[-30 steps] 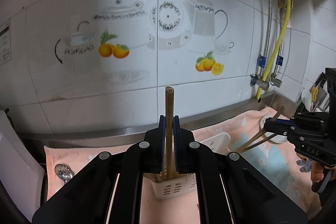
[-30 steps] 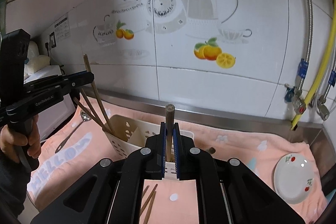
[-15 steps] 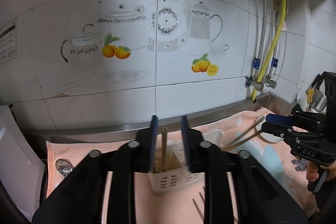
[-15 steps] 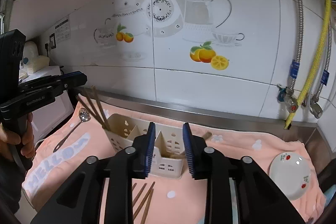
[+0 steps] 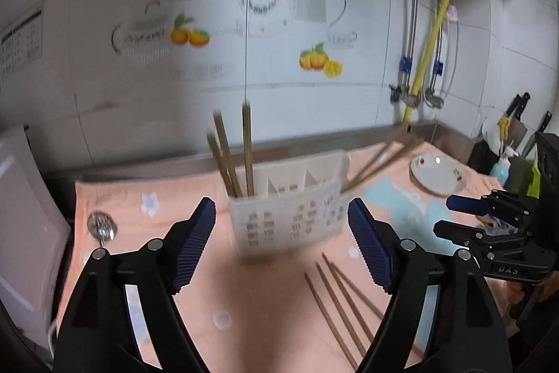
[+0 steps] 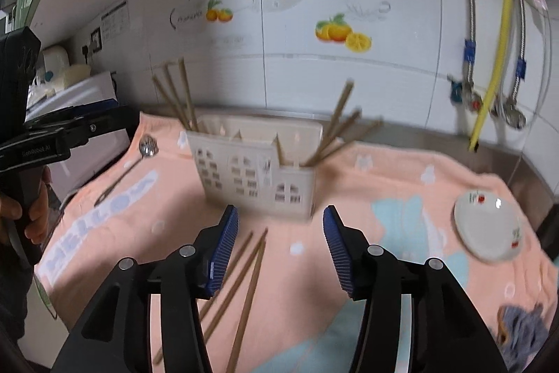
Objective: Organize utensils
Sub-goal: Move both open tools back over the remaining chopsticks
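Right gripper (image 6: 280,245): jaws empty, just been opening. Loose brown wooden chopsticks (image 6: 244,271) lie on the peach towel (image 6: 367,184) just below-left, long axes running away toward the white slotted plastic caddy (image 6: 253,170). Left gripper (image 5: 281,245), likewise spread and empty, has them lower right.

On the bench, a towel (image 6: 349,177) carries the caddy (image 6: 251,177) at centre, chopsticks (image 6: 174,93) standing in both its ends. Spoon (image 6: 146,145) at 10 o'clock, plate (image 6: 489,226) at 3, loose chopsticks (image 6: 244,275) at 6.
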{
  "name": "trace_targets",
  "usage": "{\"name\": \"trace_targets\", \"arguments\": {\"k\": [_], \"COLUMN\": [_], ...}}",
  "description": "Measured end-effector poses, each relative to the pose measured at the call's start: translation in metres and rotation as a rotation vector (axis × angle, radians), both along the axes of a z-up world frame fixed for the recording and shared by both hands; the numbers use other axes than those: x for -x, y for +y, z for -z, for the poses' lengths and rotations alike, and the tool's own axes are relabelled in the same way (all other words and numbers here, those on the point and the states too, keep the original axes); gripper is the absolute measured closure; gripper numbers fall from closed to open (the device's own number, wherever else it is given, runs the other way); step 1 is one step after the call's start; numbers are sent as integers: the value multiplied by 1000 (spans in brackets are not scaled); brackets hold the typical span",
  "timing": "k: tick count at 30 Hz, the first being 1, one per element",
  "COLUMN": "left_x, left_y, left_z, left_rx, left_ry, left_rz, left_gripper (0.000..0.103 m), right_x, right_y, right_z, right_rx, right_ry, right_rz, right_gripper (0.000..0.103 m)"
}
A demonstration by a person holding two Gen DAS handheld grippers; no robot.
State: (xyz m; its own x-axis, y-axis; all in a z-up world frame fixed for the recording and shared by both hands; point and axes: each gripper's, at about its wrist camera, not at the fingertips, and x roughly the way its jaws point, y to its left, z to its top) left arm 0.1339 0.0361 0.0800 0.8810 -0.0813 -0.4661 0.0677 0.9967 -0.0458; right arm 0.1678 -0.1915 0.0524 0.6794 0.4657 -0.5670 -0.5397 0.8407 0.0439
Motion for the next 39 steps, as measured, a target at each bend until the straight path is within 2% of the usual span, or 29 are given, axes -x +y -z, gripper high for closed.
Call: {"name": "trace_targets", "arguments": {"k": [12,16,21,36,39], "left_x": [18,25,31,42,44], "left_y": [8,9,12,19,17], "left_z": [60,73,87,105,108], "left_rx": [31,31,54,97,93], "left_ry": [119,145,174,208,217], "left_rz": [-57,-75,-89,-121,-119], "left_gripper": [9,8,7,7,7], "right_x": [43,53,62,73,74], "right_y": [4,9,9,11,13], "right_z": [63,85,104,130,134], "right_rx": [75,101,78,57,55], "right_ry": [88,131,197,293,303], "right_rz": [10,10,3,-2,1], "right_gripper": [49,49,50,79,81]}}
